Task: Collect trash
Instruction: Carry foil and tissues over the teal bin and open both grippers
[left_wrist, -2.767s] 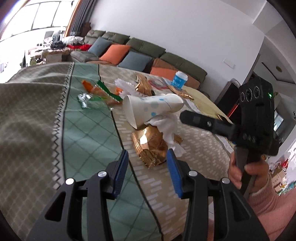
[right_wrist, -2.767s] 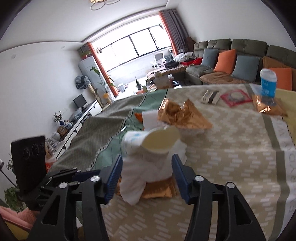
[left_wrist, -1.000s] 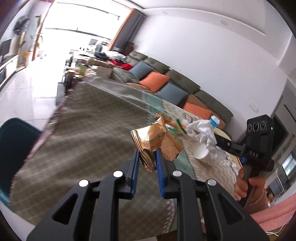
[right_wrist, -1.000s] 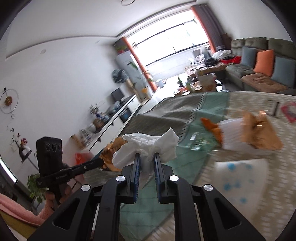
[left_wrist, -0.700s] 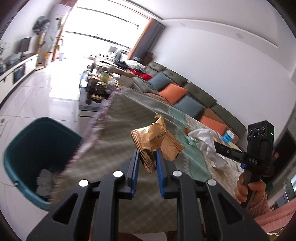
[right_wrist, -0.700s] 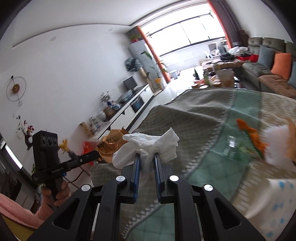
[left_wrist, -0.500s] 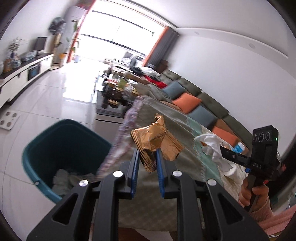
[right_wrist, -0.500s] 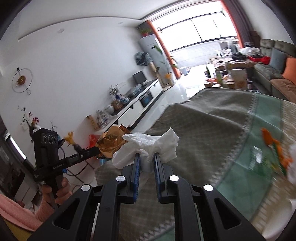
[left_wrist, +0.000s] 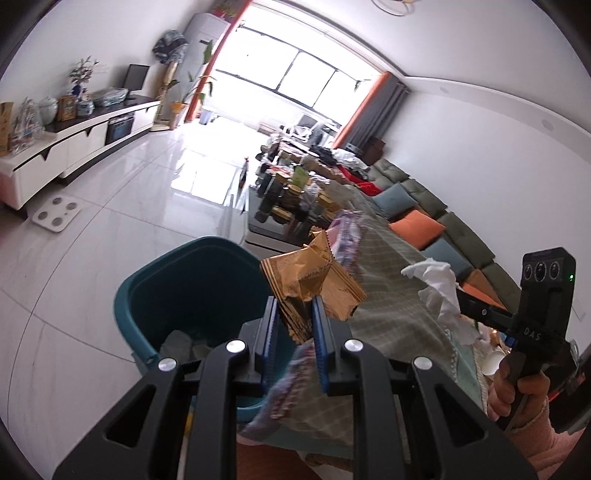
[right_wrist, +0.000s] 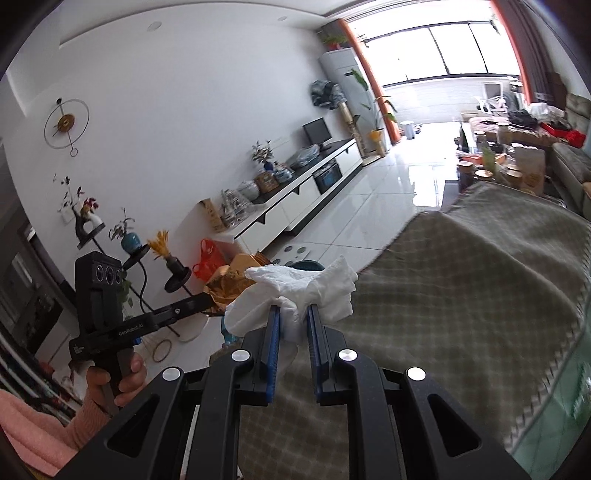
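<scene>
Left wrist view: the left gripper (left_wrist: 295, 314) has its blue-padded jaws pinched on a crumpled gold foil wrapper (left_wrist: 310, 282), whose lower edge is caught between the pads while most of it fans up and to the right above the fingertips. Just beyond and below the jaws stands a teal trash bin (left_wrist: 147, 295) on the white tiled floor, with grey scraps lying in its bottom. To the right runs the patterned tablecloth (left_wrist: 399, 302). Farther right, the right gripper (left_wrist: 465, 306) carries a white tissue (left_wrist: 439, 291), a hand (left_wrist: 517, 384) wrapped round its handle.

Right wrist view: the right gripper (right_wrist: 293, 325) is clamped on the white tissue (right_wrist: 295, 291), which bunches between the pads and billows out above and to both sides of them. At left, the left gripper (right_wrist: 210, 297) holds the gold foil wrapper (right_wrist: 231, 280) beside the tissue. The tablecloth (right_wrist: 461, 295) fills the right side.
</scene>
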